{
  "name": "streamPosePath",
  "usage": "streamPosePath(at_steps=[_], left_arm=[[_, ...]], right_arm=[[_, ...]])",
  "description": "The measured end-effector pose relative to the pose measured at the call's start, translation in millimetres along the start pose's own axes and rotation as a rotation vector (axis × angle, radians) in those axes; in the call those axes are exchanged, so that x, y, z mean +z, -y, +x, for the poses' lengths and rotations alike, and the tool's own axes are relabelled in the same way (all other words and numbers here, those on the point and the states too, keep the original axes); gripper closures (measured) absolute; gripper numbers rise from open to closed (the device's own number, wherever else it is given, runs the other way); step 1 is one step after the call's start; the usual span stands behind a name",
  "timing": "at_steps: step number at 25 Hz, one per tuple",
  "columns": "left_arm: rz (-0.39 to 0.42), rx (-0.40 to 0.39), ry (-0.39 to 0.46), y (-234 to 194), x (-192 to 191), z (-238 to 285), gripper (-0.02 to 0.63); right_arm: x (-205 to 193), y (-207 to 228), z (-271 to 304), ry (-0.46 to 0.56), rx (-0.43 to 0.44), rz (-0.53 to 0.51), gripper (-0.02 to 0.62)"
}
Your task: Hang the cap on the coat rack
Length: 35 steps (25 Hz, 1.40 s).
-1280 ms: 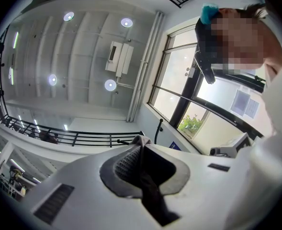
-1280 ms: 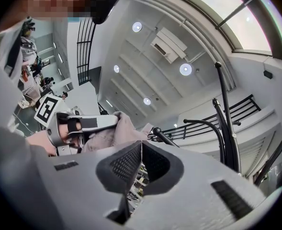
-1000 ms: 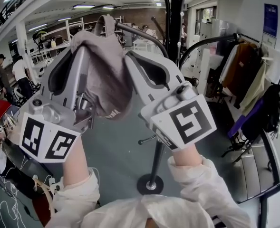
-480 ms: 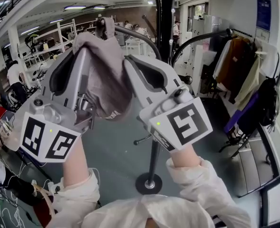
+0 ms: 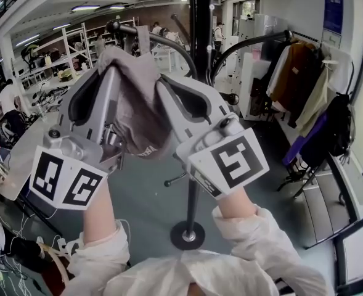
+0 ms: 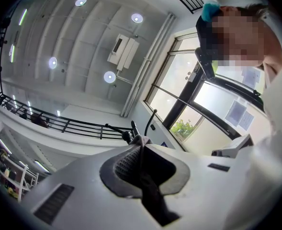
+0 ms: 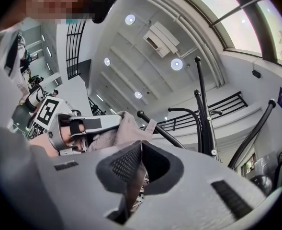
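Left gripper: The left gripper (image 5: 110,69) is seen clenched on the edge of a grey-brown cap (image 5: 135,103), with a fold of cloth pinched between its closed jaws.
Right gripper: The right gripper (image 5: 164,86) is likewise closed on the cap's opposite edge, and cloth is seen trailing down from between its pads.
Cap: The cap is held raised between the two grippers, draped and creased from one tip to the other.
Coat rack: The black coat rack (image 5: 192,196) is seen just beyond the gripper tips. One curved hook arm (image 5: 169,45) passes above and behind the cap, near the right gripper's tip. Whether cloth and hook are touching cannot be told.
Handling: The cap is judged light, limp and unbreakable. It is expected to sag and fold wherever it is left unsupported, and little slipping is expected against the ribbed pads.
Where to hold: A two-sided pinch on the rim, as shown, is judged best, so that the opening is kept spread for the hook.
Risk: If one side is released early, the cap may be left dangling from the other gripper.
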State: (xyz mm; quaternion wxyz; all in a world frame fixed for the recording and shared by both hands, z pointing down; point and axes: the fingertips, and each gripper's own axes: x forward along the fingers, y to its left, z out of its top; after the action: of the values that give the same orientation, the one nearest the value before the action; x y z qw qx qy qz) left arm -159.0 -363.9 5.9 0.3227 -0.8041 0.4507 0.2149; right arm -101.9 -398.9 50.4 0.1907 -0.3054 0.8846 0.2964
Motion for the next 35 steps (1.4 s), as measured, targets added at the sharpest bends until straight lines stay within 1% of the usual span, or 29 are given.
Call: streamPosePath(at_steps=[6, 14, 22, 28, 35], left_arm=[[-0.033, -0.008, -0.010, 2.5, -12.7, 4.6, 0.578], [-0.073, -0.034, -0.031, 8.1, -31.6, 17.5, 0.578], [-0.115, -0.067, -0.062, 17.6, -57.6, 32.0, 0.578], [-0.153, -0.082, -0.084, 25.7, -75.6, 39.2, 0.578], [-0.171, -0.073, -0.101, 33.9, -95.2, 40.2, 0.578]], right_arm=[[-9.2, 1.3, -6.5, -0.019, -0.015, 0.005, 0.591], [-24.3, 16.0, -13.8, -0.058, -0.058, 0.015, 0.591], [-37.4, 26.0, -24.0, -0.085, -0.090, 0.009, 0.591], [-50.0, 32.8, -33.2, -0.112, -0.111, 0.027, 0.591], [-71.1, 36.3, -46.4, -0.151, -0.119, 0.047, 0.591]])
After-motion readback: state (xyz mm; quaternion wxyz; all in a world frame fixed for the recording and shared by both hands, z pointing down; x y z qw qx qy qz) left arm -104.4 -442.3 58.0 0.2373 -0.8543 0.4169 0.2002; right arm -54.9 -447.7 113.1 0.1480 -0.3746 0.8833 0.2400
